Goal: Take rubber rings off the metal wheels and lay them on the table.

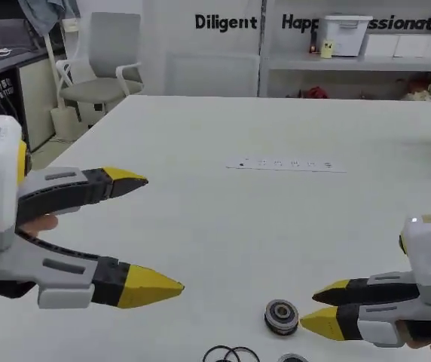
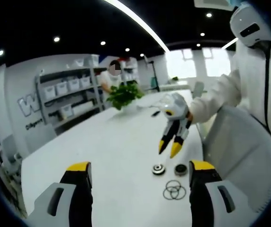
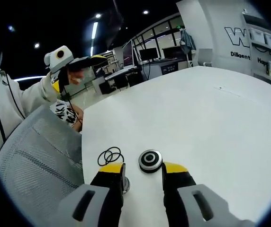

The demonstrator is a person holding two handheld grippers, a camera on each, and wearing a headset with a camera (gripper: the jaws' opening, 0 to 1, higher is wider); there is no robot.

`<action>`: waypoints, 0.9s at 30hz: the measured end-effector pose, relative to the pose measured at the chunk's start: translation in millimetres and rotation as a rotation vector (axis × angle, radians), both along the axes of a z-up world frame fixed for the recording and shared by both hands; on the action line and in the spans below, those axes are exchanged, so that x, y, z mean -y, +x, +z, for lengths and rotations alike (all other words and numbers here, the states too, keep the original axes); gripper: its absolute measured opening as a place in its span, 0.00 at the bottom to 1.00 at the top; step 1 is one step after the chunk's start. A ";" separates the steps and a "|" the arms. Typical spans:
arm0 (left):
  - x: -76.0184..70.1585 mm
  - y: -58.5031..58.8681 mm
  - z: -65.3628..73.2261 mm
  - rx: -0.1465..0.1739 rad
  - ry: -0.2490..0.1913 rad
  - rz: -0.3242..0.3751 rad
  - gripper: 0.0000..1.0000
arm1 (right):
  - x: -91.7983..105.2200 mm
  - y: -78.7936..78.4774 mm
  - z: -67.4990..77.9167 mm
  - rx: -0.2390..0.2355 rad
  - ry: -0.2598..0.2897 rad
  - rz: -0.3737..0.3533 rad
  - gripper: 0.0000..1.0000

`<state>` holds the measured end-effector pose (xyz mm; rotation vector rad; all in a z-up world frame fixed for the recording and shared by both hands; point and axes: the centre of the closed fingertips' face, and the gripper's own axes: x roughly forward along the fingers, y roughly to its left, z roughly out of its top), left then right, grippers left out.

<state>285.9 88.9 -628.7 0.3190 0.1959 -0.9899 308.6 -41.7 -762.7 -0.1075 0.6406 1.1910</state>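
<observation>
**Two tools open above the table, both empty**

Two metal wheels and a small cluster of loose rubber rings (image 1: pixel 230 354) lie near the person's edge of the white table (image 1: pixel 223 151). The rings are thin, black and overlapping, flat on the table just beside the wheels.

The left tool (image 1: pixel 163 234) hangs above the table well to the left of the wheels. Its yellow-tipped jaws are spread wide and it grips nothing.

The right tool (image 1: pixel 311 307) is low over the table with its jaws only partly apart, and it too holds nothing. Its tips point at one metal wheel (image 1: pixel 282 316), which lies flat just ahead of them, untouched, with a dark band round its rim.

The second wheel (image 2: pixel 180 169) lies just beside the first. In the right gripper view one jaw partly hides it, and whether it carries a ring cannot be told.
</observation>
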 end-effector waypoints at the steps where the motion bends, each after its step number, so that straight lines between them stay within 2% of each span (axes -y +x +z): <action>1: 2.8 1.4 0.1 0.000 -0.003 -0.006 0.85 | -0.1 -0.1 -0.7 -0.003 0.001 -0.001 0.28; 9: 31.1 12.5 -3.8 0.002 -0.026 -0.058 0.80 | -1.8 -0.1 -6.7 -0.007 0.002 0.000 0.27; 15: 50.2 16.8 -12.1 -0.019 -0.032 -0.089 0.79 | -1.0 0.2 -11.4 -0.014 0.005 -0.001 0.27; 27: 70.6 24.2 -30.3 -0.044 -0.021 -0.111 0.74 | 2.3 3.9 -20.7 -0.023 0.002 -0.001 0.26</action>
